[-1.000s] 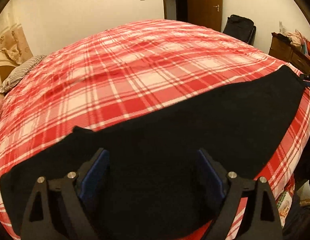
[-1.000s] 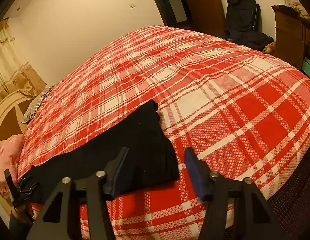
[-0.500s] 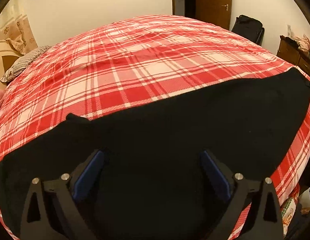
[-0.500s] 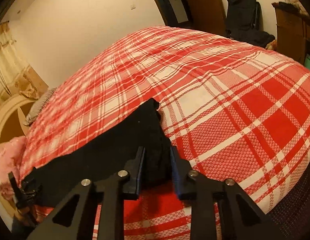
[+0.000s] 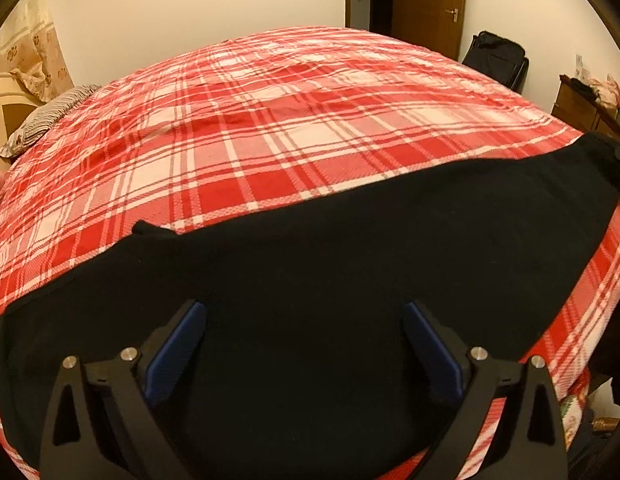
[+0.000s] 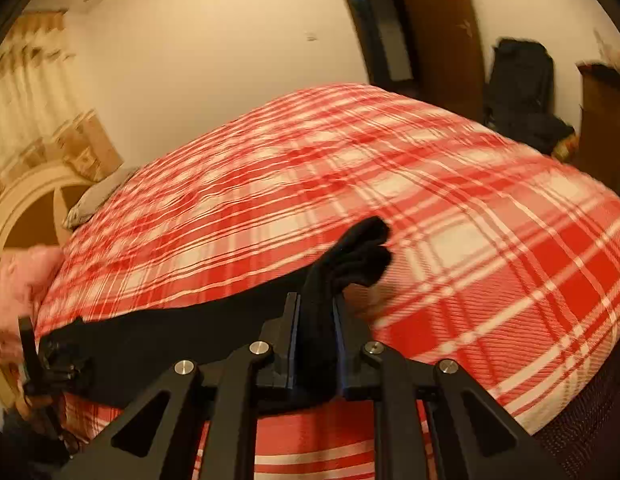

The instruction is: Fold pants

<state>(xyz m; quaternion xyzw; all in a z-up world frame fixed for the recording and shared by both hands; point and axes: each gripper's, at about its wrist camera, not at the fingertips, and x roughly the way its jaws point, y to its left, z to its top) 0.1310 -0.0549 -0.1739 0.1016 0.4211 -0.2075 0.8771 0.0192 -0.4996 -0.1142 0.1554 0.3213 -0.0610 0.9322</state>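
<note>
Right hand-held gripper [image 6: 314,320] is pinching the end of the black pants [image 5: 330,280]; its jaws have just been closing, with fabric bunched between the pads and raised off the bed [image 5: 269,128]. That end flops past the fingertips, a shadow on the bedspread under it. Right wrist view is motion-blurred. Left hand-held gripper [image 5: 303,316] is spread wide, hovering over the broad part of the pants, nothing between the blue pads [image 5: 177,344]; contact with the cloth cannot be told. Pants lie in a long band across the near edge of the bed, on the red-and-white plaid cover. Outward: striped pillow [image 5: 49,116] by the curved headboard [image 6: 25,208], wooden door [image 5: 430,4] on the far wall, black bag [image 5: 496,56] beside it, dresser [image 5: 582,104] at right.
</note>
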